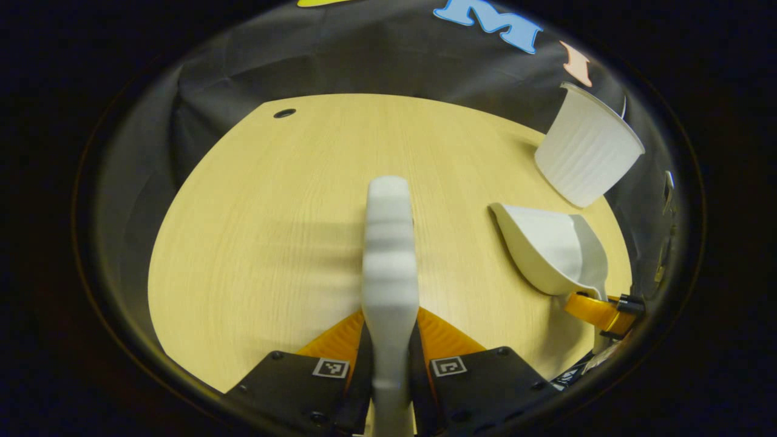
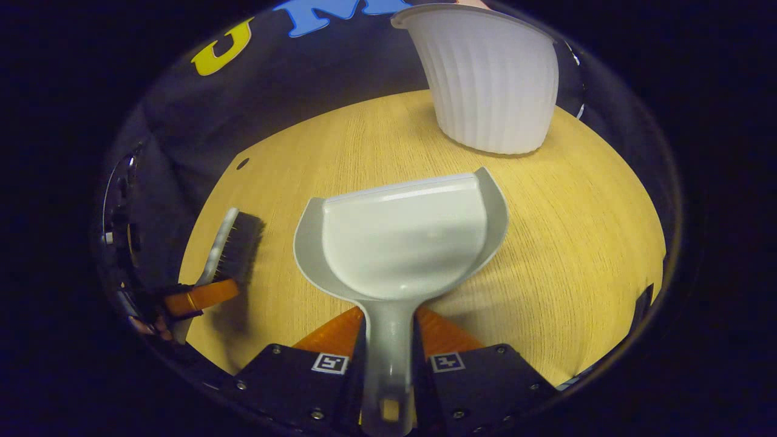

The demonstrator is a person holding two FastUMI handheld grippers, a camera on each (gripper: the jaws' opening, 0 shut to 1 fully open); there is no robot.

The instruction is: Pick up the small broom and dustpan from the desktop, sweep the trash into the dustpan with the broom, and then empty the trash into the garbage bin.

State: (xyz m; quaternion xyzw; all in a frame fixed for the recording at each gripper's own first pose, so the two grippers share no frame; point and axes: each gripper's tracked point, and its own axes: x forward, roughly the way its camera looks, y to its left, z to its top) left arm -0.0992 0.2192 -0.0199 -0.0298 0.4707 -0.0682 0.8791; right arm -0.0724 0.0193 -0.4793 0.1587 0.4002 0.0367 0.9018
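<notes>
My left gripper [image 1: 390, 321] is shut on the small broom [image 1: 390, 255], whose white back runs straight ahead over the wooden desktop [image 1: 261, 230]. In the right gripper view the broom [image 2: 234, 246] shows dark bristles at the far left, held between orange fingers [image 2: 203, 296]. My right gripper [image 2: 388, 318] is shut on the handle of the pale dustpan [image 2: 403, 240], and the scoop's inside is bare. In the left gripper view the dustpan [image 1: 552, 249] hovers at the right, with an orange finger [image 1: 598, 311] behind it. Beyond the dustpan's lip stands the white ribbed garbage bin [image 2: 491, 79].
The bin [image 1: 586, 149] sits at the desktop's far right edge, near the black cloth wall. A small round cable hole [image 1: 284, 113] lies at the far left corner of the desktop [image 2: 576, 200]. Bare wood stretches between broom and dustpan.
</notes>
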